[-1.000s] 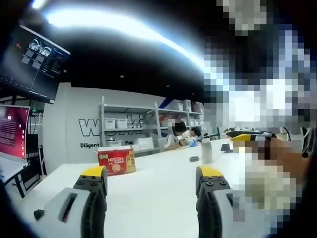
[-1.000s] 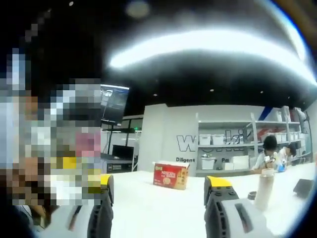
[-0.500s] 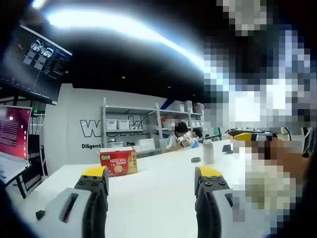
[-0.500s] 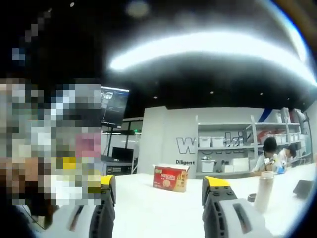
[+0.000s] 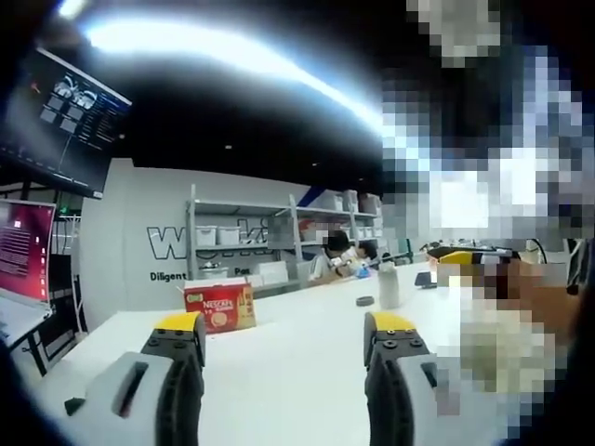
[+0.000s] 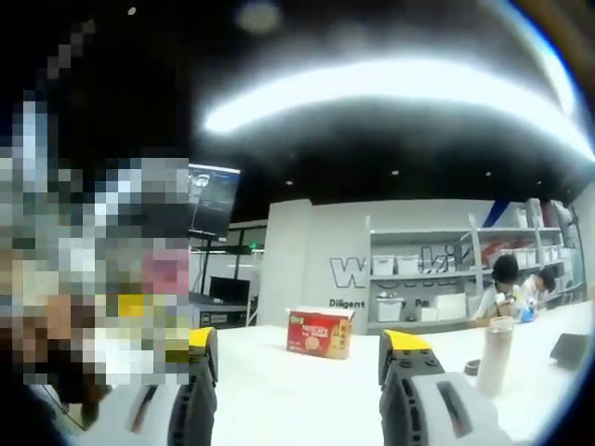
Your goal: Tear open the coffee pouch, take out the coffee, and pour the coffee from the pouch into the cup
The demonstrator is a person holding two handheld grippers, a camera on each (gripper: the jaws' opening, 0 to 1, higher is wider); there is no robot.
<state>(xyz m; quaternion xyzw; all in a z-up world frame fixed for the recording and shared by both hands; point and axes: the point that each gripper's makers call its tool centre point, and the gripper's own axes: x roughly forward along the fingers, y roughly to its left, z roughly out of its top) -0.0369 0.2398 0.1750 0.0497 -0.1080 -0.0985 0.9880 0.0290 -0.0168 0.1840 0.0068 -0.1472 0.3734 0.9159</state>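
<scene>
Both tongs, left tongs [image 5: 284,339] & right tongs [image 6: 295,351], are spread wide w/ nothing in them, hovering over the white worktop [image 5: 288,348]. Red Nescafe box [image 5: 219,306] sits well ahead; can't spot a pouch or cup. Looks like pre-start imo, next move is prob reaching for the box.

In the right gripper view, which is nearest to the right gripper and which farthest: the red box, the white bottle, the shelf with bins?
1. White bottle, on the table to the right.
2. Red box, further back on the table, centre.
3. Shelf with bins, by the back wall.
</scene>
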